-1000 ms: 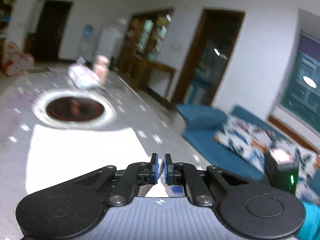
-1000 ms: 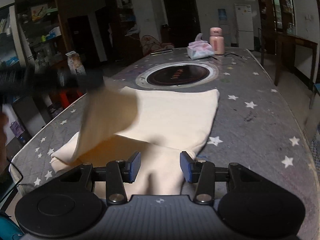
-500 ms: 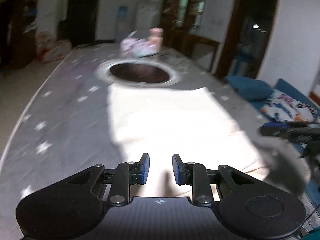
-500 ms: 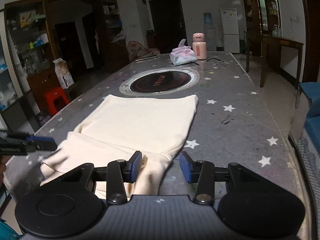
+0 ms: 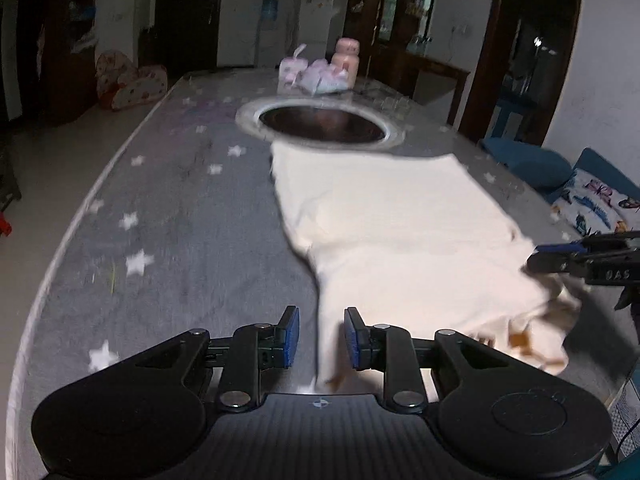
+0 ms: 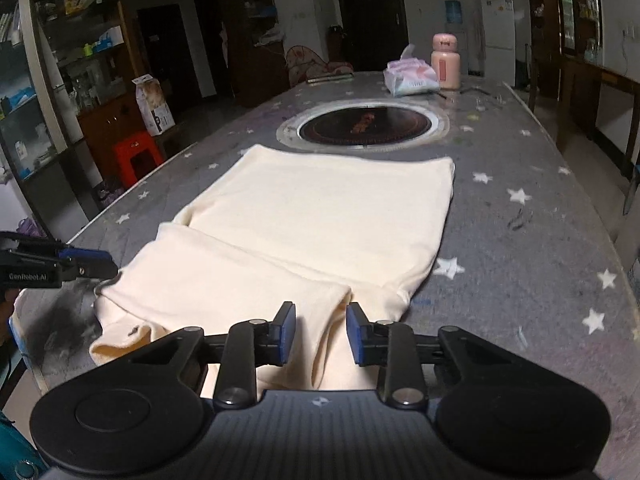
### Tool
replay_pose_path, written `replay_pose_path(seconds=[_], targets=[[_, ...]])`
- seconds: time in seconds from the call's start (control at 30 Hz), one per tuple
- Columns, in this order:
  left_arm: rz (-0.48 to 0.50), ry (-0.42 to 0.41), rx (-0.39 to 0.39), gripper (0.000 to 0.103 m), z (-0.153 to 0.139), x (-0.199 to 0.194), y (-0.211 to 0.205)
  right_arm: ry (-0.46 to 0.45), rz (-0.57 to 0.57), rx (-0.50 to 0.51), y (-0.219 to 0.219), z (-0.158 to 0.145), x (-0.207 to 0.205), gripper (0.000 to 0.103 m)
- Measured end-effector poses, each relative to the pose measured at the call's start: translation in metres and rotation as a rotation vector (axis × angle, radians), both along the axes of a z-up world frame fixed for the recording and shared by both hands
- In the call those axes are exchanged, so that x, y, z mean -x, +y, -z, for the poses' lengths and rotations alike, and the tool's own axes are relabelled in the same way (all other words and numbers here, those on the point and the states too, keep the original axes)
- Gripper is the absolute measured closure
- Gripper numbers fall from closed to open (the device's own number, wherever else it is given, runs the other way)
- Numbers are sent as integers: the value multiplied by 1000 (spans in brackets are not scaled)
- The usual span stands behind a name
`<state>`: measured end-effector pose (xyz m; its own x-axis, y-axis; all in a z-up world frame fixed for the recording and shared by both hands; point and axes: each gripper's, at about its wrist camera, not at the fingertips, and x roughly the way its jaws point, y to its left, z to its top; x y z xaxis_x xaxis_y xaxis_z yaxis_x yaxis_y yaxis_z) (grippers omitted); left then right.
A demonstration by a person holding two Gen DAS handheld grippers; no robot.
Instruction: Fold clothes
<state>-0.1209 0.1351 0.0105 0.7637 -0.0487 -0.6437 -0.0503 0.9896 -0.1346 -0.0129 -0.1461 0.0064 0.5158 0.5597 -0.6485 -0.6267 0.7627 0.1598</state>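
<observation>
A cream garment [image 5: 400, 232] [image 6: 320, 216] lies flat on the grey star-patterned table [image 5: 180, 220] [image 6: 520, 260]. One sleeve is folded across its near part. My left gripper [image 5: 320, 338] is open, low over the garment's near left edge, and cloth shows between its blue pads. My right gripper [image 6: 321, 334] is also open, above the near right part where a fold ridge runs between its fingers. Each gripper shows side-on in the other's view: the right gripper [image 5: 580, 260] at the garment's right edge, the left gripper [image 6: 80, 264] at its left edge.
A round dark hotplate [image 6: 364, 124] is set into the table beyond the garment. Behind it stand a tissue pack [image 6: 410, 78] and a pink bottle [image 6: 445, 62]. A red stool [image 6: 136, 152] and shelves are left of the table; a blue sofa [image 5: 532, 162] is right.
The left gripper, shut on a lifted sleeve a second ago, has opened and swung back to the left edge. The sleeve now lies folded on the garment. The right gripper stayed open.
</observation>
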Motion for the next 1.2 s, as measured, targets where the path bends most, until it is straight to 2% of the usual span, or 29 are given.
replay_pose_path(seconds=[0.13, 0.23, 0.37, 0.47, 0.67, 0.87, 1.07, 1.2], targets=[[35, -34, 36, 76, -6, -22, -9, -31, 20, 25, 5, -2, -2, 77], [74, -39, 22, 76, -4, -41, -19, -72, 21, 38, 9, -6, 0, 77], [113, -18, 6, 76, 5, -60, -29, -92, -32, 16, 16, -12, 3, 80], [104, 12, -8, 76, 15, -67, -28, -72, -49, 26, 23, -5, -1, 80], [107, 11, -34, 76, 10, -57, -26, -84, -93, 73, 23, -3, 7, 81], [197, -13, -76, 76, 5, -38, -46, -109, -156, 115, 24, -5, 23, 81], [271, -5, -181, 75, 19, -25, -70, -128, -181, 145, 25, -3, 33, 80], [278, -2, -202, 73, 19, -22, -72, -140, -198, 165, 26, -1, 40, 80]])
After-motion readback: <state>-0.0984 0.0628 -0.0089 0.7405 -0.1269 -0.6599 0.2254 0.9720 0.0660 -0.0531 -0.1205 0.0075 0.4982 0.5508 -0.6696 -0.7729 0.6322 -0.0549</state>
